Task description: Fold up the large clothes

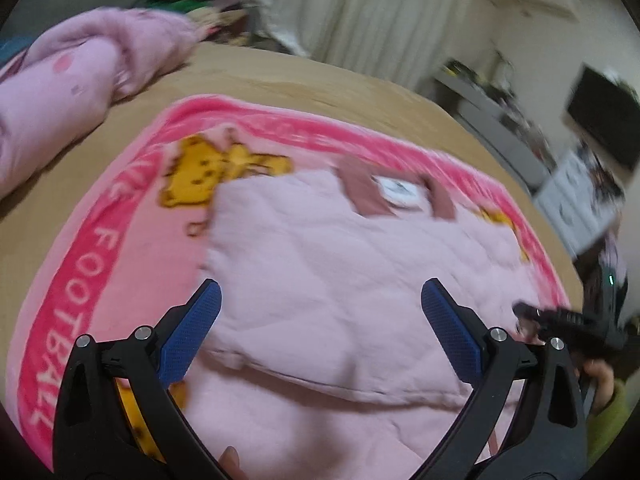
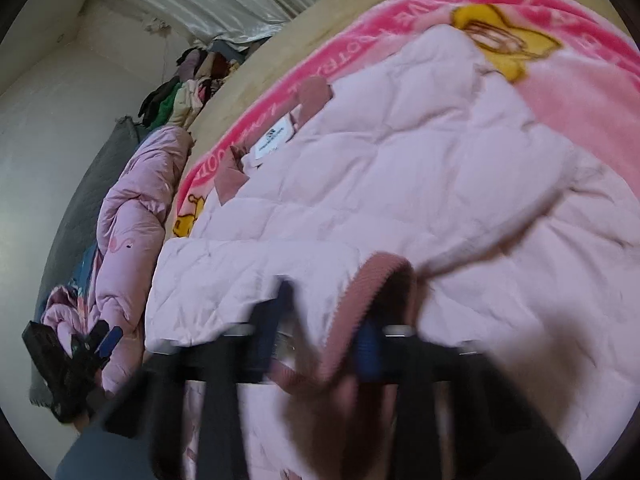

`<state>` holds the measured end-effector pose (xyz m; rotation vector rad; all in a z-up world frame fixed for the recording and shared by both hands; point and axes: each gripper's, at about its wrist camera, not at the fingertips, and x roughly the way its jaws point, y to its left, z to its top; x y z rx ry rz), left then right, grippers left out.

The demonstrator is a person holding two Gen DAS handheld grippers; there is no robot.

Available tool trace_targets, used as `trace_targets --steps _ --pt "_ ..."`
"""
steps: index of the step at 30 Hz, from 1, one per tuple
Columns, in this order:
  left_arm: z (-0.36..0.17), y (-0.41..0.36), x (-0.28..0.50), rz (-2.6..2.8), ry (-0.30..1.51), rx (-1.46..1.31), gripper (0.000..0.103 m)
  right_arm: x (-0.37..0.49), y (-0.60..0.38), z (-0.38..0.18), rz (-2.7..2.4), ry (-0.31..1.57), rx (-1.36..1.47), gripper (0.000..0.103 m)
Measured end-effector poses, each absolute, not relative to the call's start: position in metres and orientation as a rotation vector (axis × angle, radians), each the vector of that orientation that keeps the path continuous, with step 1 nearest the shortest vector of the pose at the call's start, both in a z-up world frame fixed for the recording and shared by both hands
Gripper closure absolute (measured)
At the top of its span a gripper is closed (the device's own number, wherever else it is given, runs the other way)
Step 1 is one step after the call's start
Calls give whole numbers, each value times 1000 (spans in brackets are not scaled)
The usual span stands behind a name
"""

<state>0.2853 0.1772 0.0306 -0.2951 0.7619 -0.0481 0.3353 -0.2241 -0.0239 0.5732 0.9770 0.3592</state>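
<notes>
A pale pink quilted jacket (image 1: 340, 264) lies flat on a pink cartoon blanket (image 1: 92, 280), collar and white label (image 1: 396, 190) at the far side. My left gripper (image 1: 320, 320) hovers over the jacket's near part, wide open and empty. In the right wrist view the jacket (image 2: 420, 160) fills the frame, and one sleeve with a dusty-pink ribbed cuff (image 2: 372, 280) lies between my right gripper's blurred blue pads (image 2: 368, 348). The right gripper (image 2: 320, 344) appears shut on that cuff. The right gripper also shows in the left wrist view (image 1: 536, 316). The left gripper shows small in the right wrist view (image 2: 100, 340).
The blanket lies on a tan bed (image 1: 320, 80). A bundled pink quilt (image 1: 60, 100) lies along the bed's left side. A pile of clothes (image 2: 188, 80) lies beyond the bed by the curtains (image 1: 380, 8). A desk with a dark monitor (image 1: 604, 120) stands at the right.
</notes>
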Motion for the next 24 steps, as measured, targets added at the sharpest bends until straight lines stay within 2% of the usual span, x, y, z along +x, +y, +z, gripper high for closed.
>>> trace_targets --steps 6,10,19,22,24 --pt "28 225 294 44 742 -397 9 355 -206 57 399 775 360 97" --pt "11 221 304 22 772 -409 9 383 -214 105 319 632 241 97" --pt "-9 199 314 -13 784 -350 11 415 -223 73 206 693 195 97" --pt "-10 191 316 -36 781 -324 18 417 -222 56 172 713 175 97" --pt "-11 183 319 -56 790 -279 26 420 -220 47 158 733 170 97"
